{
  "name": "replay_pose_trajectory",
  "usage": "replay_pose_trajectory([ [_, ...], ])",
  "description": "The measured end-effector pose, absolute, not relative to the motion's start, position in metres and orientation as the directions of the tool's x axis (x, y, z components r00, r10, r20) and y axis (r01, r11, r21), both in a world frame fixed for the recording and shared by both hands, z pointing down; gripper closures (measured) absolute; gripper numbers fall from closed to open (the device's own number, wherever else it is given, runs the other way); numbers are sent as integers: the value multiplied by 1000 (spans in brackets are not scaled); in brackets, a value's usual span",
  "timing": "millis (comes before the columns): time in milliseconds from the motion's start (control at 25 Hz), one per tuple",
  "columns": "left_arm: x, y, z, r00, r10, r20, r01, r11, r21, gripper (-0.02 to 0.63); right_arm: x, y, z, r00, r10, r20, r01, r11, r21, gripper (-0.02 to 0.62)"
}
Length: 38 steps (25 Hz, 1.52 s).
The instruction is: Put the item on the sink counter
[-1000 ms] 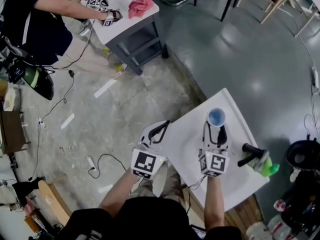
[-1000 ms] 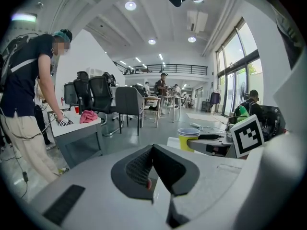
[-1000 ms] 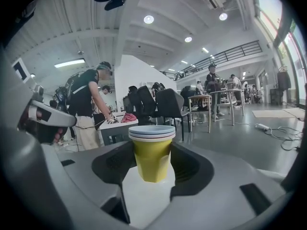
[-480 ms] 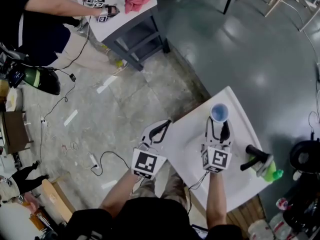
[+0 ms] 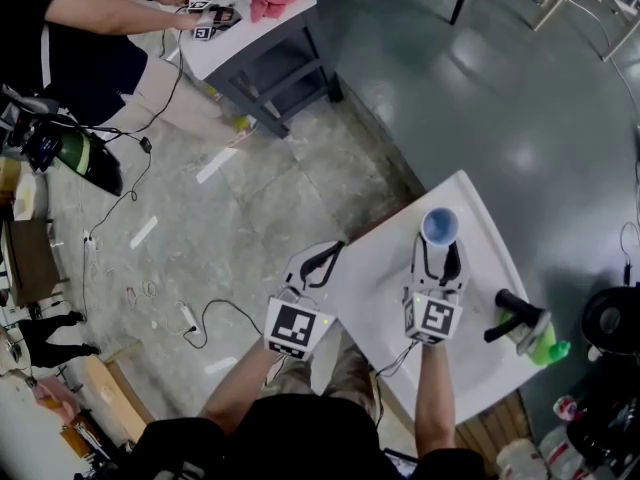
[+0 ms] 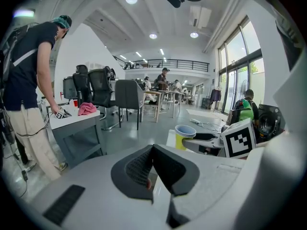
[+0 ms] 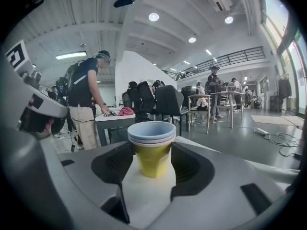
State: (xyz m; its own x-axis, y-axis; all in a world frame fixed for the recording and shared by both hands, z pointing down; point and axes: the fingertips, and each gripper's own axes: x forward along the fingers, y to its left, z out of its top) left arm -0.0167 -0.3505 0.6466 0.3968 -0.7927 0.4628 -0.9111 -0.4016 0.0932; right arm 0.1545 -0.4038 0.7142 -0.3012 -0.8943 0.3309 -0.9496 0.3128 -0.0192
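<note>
The left gripper (image 6: 152, 147), grey moulded plastic with ribbed black pads, hovers at the near left corner of the flat, smooth white sink counter (image 5: 385, 290); its jaws are closed together with nothing between them. To its right, the right gripper (image 7: 152, 150) clasps a stack of nested tapered plastic cups (image 7: 152, 164), pale blue inside and yellow outside, with rolled round rims. The pads press on the sides just under the rims. The stack stands upright over the counter's far middle, its base down at the white surface. Further right, near the counter's edge, is a green plastic spray bottle with a black trigger head (image 5: 530, 326).
</note>
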Motion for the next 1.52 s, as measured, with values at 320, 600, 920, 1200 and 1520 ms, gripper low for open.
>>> replay_pose_trajectory([
  [320,-23,-350,644,396,-788,471,-913,-395,106,603,148,-406,712,-304,-890,340,-948,316,-20,344],
  [600,-25,-346,639,398,-793,462,-911,-400,97,603,145,-401,710,-316,-883,347,-945,326,-32,288],
  [920,-25,-340,618,416,-804,424,-902,-423,82,604,144,-389,688,-303,-895,327,-951,308,-39,276],
  [1200,-26,-323,595,434,-805,406,-894,-439,85,603,147,-371,656,-286,-914,287,-957,290,-30,278],
  [1520,-20,-301,551,473,-814,336,-874,-482,62,603,157,-340,606,-251,-940,231,-967,253,-20,311],
])
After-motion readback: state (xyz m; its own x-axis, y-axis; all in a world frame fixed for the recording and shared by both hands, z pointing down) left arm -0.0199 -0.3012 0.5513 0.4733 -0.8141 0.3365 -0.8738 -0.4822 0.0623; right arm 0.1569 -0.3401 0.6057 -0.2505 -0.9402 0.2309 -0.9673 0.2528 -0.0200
